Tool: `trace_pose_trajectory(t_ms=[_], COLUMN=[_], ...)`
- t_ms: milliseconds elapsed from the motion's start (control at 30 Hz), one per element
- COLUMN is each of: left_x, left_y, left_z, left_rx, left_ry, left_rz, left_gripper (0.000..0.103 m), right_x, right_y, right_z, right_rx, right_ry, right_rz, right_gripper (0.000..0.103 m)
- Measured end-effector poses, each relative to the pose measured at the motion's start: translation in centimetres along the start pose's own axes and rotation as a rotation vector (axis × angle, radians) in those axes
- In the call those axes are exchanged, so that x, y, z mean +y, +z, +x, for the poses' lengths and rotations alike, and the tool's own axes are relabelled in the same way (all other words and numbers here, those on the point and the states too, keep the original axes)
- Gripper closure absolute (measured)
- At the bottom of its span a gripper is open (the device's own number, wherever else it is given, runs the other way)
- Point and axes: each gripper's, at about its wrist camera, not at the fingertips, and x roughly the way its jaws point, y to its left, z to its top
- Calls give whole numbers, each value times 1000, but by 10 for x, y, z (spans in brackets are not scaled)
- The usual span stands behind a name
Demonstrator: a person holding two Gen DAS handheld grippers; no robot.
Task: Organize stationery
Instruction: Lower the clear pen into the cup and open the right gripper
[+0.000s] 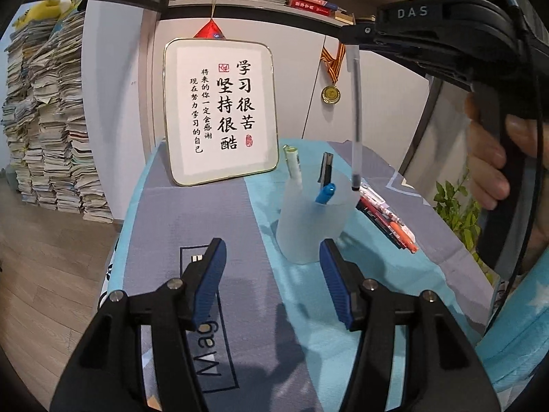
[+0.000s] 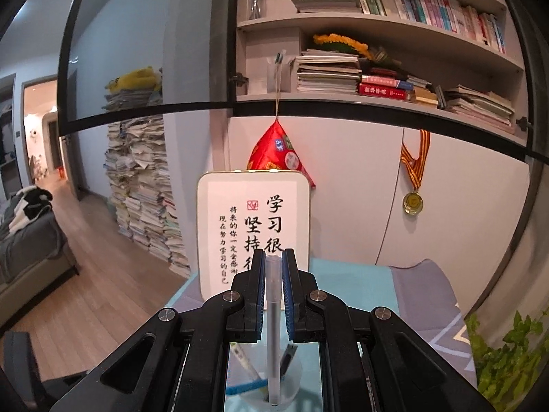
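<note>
A frosted plastic cup stands on the blue-grey cloth and holds a white pen, a black pen and a blue pen. My left gripper is open, low over the cloth just in front of the cup, with nothing between its blue pads. My right gripper is shut on a clear pen. In the left wrist view that clear pen hangs upright from the right gripper, tip down over the cup's right rim. Several loose pens lie right of the cup.
A framed calligraphy sign leans on the wall behind the cup. A medal and a red pouch hang on the cabinet. A green plant stands at the right, with tall paper stacks on the left floor.
</note>
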Motion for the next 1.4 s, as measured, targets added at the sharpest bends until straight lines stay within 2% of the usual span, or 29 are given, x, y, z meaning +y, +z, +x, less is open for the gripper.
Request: trace_pose_trajectory(t_ms=[400, 900, 1000, 1033, 1100, 1133, 1167, 1267, 1400], left_x=[8, -6, -11, -14, -19, -22, -25, -35, -52], left_y=[-2, -5, -5, -5, -6, -6, -6, -7, -8], left_z=[14, 12, 9, 9, 8, 8, 7, 7, 9], left_rx=[24, 46, 47, 49, 51, 50, 50, 54, 64], left_ry=[-21, -29, -31, -32, -36, -38, -43, -54, -79], left_rz=[-6, 22, 29, 32, 41, 46, 53, 71, 98], left_gripper=[48, 48, 48, 48, 48, 48, 48, 48, 48], right_x=[-12, -28, -29, -30, -33, -36, -40, -56, -82], right_y=[-23, -66, -69, -69, -70, -70, -71, -76, -96], right_z=[24, 27, 23, 20, 12, 5, -4, -24, -38], right_rx=[78, 282, 297, 303, 306, 293, 273, 254, 296], right_ry=[-2, 28, 51, 61, 60, 55, 46, 5, -69], right_rz=[35, 72, 77, 79, 82, 85, 88, 89, 96], right_gripper=[93, 93, 93, 91, 82, 71, 67, 67, 67])
